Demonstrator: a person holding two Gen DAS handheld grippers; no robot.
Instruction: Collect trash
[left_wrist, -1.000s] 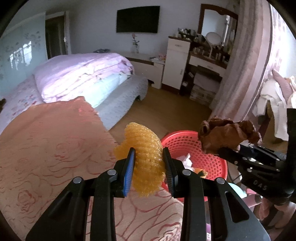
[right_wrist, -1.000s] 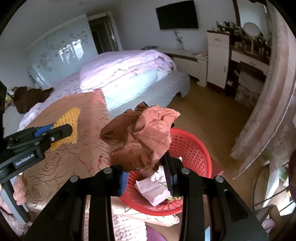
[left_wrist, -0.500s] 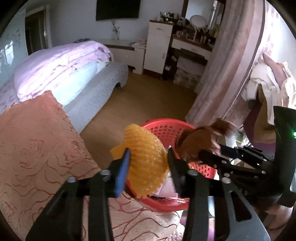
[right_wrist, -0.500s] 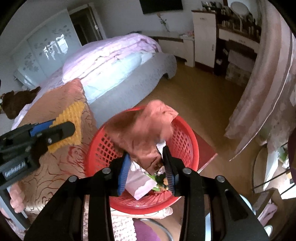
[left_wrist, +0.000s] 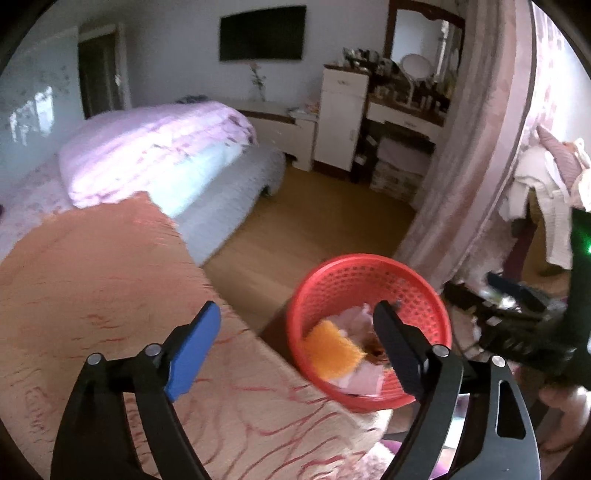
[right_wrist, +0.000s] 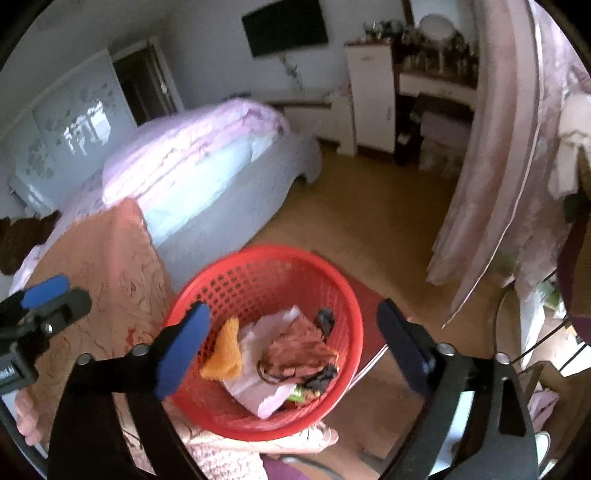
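Both my claws, left claw (left_wrist: 297, 321) and right claw (right_wrist: 293, 321), have just sprung wide, empty; orange mesh (right_wrist: 225, 356) and brown wrapper (right_wrist: 299, 350) lie inside red basket (right_wrist: 266, 258), mesh at 9 o'clock.

Red mesh basket (right_wrist: 258, 280), orange foam net (right_wrist: 225, 350) — rose-patterned pink blanket (left_wrist: 92, 277)

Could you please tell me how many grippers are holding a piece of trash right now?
0. The left gripper and the right gripper both stand open with nothing between their fingers, having just opened above the red basket, where the trash now lies.
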